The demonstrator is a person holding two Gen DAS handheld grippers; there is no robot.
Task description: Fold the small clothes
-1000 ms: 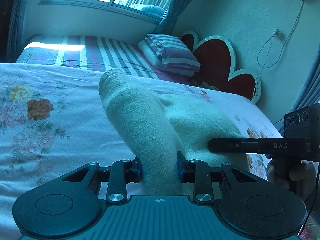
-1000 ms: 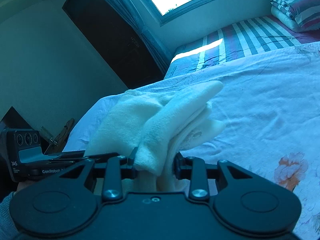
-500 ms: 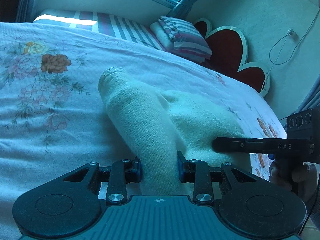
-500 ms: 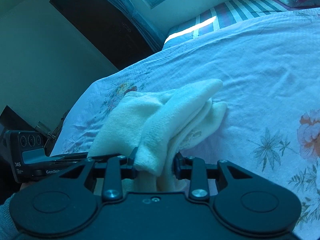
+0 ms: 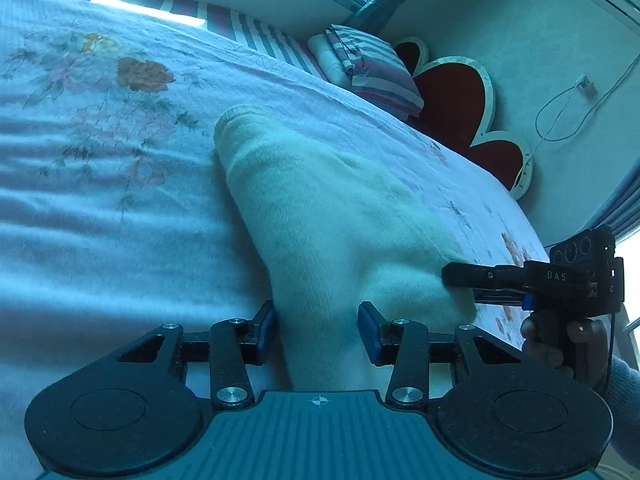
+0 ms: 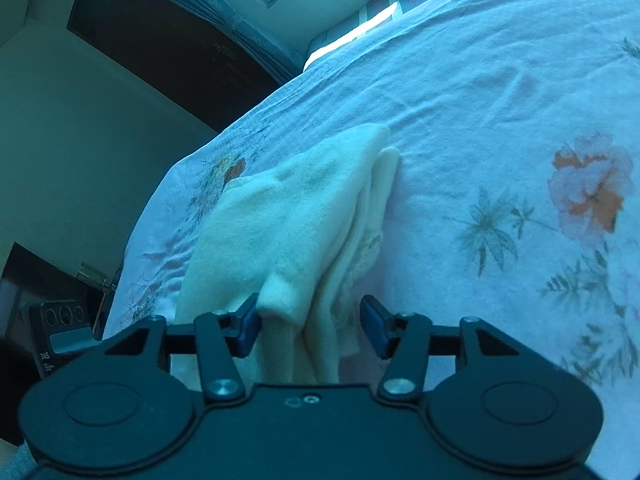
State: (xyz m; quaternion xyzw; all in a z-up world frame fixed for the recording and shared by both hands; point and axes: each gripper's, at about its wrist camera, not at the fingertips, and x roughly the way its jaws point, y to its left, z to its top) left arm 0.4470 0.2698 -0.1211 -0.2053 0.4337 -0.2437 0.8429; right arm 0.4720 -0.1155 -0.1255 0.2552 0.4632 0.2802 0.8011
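- my left gripper (image 5: 318, 334) has its jaws opening; the cream garment (image 5: 332, 220) sits between the blue pads (image 5: 368, 332), and i see a gap on the 3 o'clock side while the 9 o'clock pad is at the cloth's edge, so the hold looks released.
- my right gripper (image 6: 310, 326) is opening too; the folded edge of the same garment lies between its pads, the 3 o'clock pad clearly off the fabric, the 9 o'clock pad just beside it.
- the garment lies folded on the floral bedspread (image 5: 100, 200), running from the left gripper toward 12 o'clock with its rounded end at about 11 o'clock in the left view.
- in the right view the layered edges of the cloth fan toward 12 o'clock, stacked one on another.
- the right gripper shows in the left view at 3 o'clock, its finger tips touching the cloth's side, with a hand (image 5: 560, 340) on the grip.
- a striped pillow (image 5: 372, 68) and a red heart-shaped headboard (image 5: 452, 96) sit at 1 o'clock, well apart from the garment.
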